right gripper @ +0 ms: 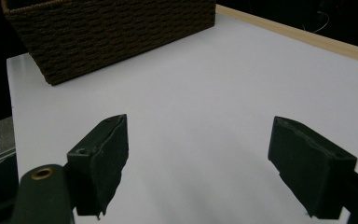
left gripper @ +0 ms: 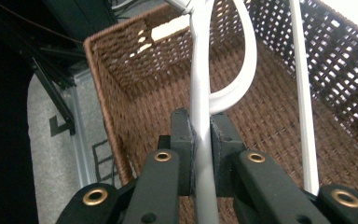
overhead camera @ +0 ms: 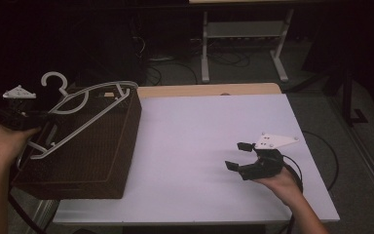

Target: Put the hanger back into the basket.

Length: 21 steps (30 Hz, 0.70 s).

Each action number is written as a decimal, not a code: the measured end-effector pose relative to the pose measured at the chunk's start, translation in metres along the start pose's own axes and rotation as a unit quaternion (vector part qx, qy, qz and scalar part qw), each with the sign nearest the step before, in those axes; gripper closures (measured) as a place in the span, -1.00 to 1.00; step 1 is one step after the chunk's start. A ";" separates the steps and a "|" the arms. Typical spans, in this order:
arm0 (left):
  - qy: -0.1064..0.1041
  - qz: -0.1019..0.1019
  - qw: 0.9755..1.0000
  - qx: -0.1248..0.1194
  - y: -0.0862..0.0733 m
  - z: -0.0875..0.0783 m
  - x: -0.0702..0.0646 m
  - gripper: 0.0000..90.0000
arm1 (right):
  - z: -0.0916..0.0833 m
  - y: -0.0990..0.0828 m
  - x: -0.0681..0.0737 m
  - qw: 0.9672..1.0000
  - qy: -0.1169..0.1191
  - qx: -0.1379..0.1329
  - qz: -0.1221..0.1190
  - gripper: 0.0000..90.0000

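White plastic, a clothes hanger [overhead camera: 85, 109], lay slanted across the open top of the brown wicker basket [overhead camera: 107, 151] at the tabletop's [overhead camera: 209, 136] left end, its hook poking out past the far left corner. The left tool [left gripper: 200, 140] was clamped on one of the hanger's thin bars, pads pressing from both sides, above the basket's inside. The right tool [overhead camera: 238, 156] rested well apart over bare tabletop, its jaws wide and holding nothing.

The likeliest trouble seemed to be snagging: the hanger looked about as long as the basket's opening, so an arm or the hook could catch on the woven rim and drag or tip the basket, which already sat at the tabletop's left edge and appeared to overhang it. The narrow grip on a smooth round bar could also let the hanger swivel in the pads.

Room was tight at the left, with the tabletop edge and floor just beside the basket; to the right the surface lay open and free.
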<state>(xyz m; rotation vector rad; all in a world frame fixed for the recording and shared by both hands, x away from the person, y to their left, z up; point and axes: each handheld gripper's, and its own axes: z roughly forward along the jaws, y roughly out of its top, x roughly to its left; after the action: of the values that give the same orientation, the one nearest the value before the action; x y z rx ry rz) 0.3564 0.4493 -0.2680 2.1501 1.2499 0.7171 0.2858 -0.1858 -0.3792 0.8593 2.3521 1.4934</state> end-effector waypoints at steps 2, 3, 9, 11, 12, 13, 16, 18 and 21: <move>-0.003 -0.007 1.000 -0.001 -0.005 0.001 0.003 0.84 | 0.000 0.000 0.000 1.000 -0.001 0.001 0.000 -0.57; -0.004 -0.006 1.000 0.002 -0.007 0.001 0.004 0.84 | 0.000 0.000 0.000 1.000 -0.001 0.002 0.001 -0.57; 0.000 -0.011 1.000 0.007 -0.016 -0.005 0.008 0.84 | 0.000 -0.001 -0.001 1.000 -0.001 0.000 0.001 -0.57; 0.001 -0.009 1.000 0.008 -0.018 -0.005 0.009 0.84 | 0.001 -0.001 -0.001 1.000 -0.001 0.002 0.002 -0.57; 0.001 -0.012 1.000 0.008 -0.019 -0.004 0.009 0.84 | 0.001 -0.001 -0.001 1.000 0.000 0.003 0.002 -0.57; 0.001 -0.012 1.000 0.008 -0.019 -0.004 0.009 0.84 | 0.001 -0.001 -0.001 1.000 0.000 0.003 0.002 -0.57; -0.001 -0.014 1.000 0.010 -0.023 0.002 0.009 0.84 | 0.002 0.000 0.000 1.000 0.000 0.003 0.001 -0.57; -0.002 -0.017 1.000 0.014 -0.025 0.006 0.009 0.84 | 0.002 0.000 0.000 1.000 0.000 0.004 0.001 -0.57; -0.003 -0.017 1.000 0.022 -0.027 0.010 0.010 0.84 | 0.001 -0.001 0.000 1.000 0.000 0.004 0.002 -0.57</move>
<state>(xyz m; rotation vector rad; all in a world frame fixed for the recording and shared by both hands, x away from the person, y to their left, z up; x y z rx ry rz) 0.3511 0.4674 -0.2922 2.1586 1.3069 0.6746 0.2867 -0.1851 -0.3805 0.8659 2.3599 1.4871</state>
